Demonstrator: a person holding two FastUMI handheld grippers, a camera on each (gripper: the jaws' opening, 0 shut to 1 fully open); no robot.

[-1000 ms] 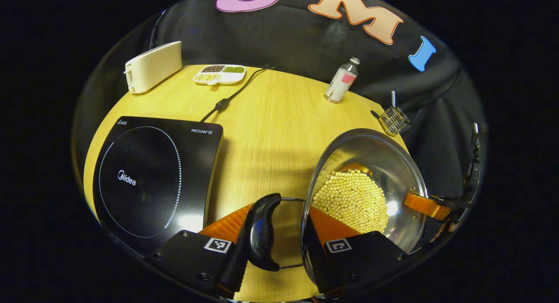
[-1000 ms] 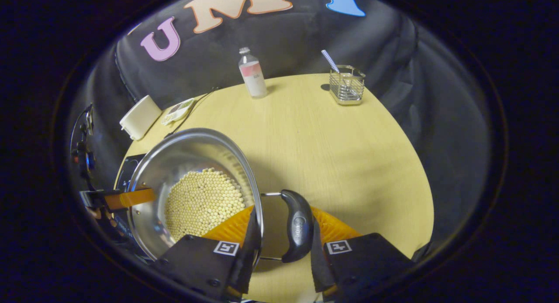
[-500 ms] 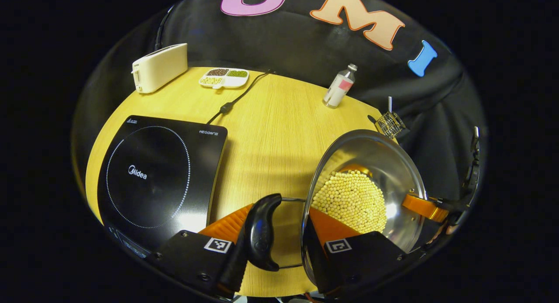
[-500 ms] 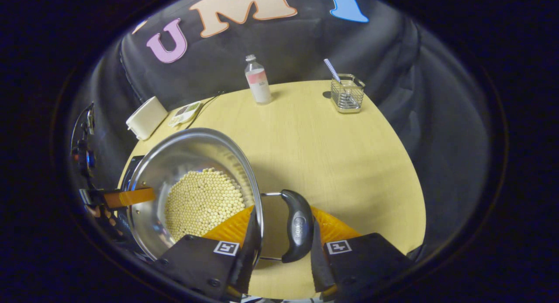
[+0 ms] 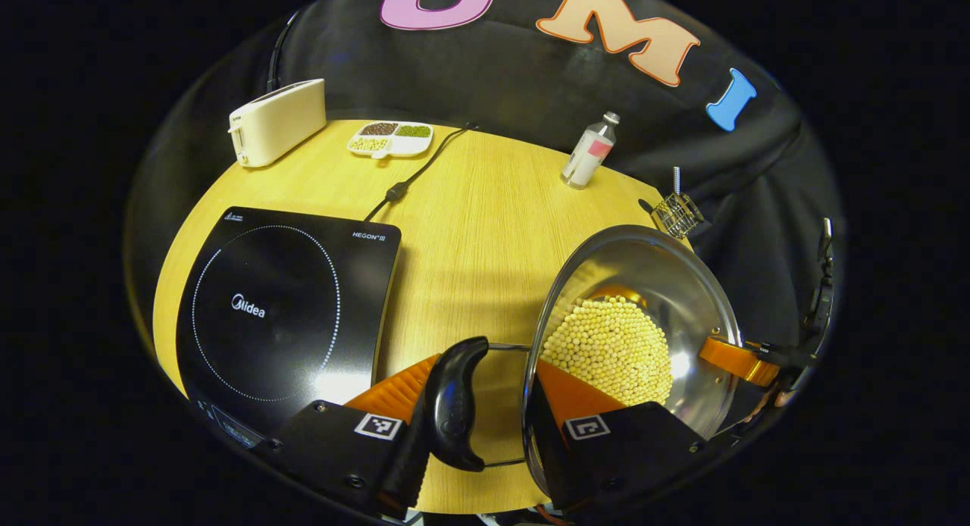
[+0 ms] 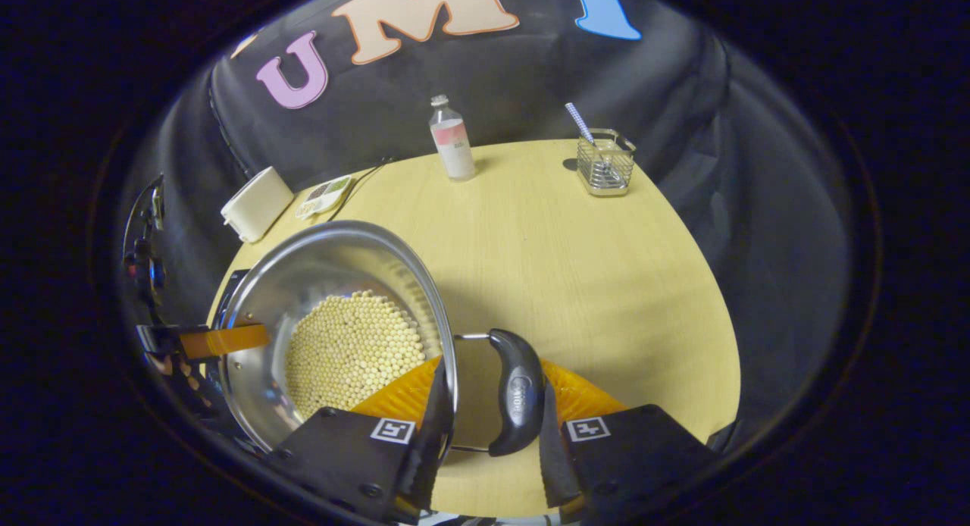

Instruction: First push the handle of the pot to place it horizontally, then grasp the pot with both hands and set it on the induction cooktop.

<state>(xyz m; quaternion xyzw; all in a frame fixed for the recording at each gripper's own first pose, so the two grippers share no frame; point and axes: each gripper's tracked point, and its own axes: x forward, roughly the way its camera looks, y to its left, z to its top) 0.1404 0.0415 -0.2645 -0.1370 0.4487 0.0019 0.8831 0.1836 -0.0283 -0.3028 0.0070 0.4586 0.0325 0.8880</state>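
Honestly, both tongs (image 5: 485, 420) (image 6: 485, 427) pinch the handles; tilt the pot (image 5: 633, 344) toward the nine o'clock cooktop (image 5: 280, 314) and beans (image 5: 606, 348) spill.

Left gripper (image 5: 485, 420) fingers part-closed, level, angled down. Right gripper (image 6: 485, 420) same; hand (image 6: 178, 371) behind far gripper.

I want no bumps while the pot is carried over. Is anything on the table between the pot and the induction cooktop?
Nothing visible does. In the left gripper view, bare table lies between the pot and the induction cooktop. The cooktop's cord runs off behind it, toward the back of the table.
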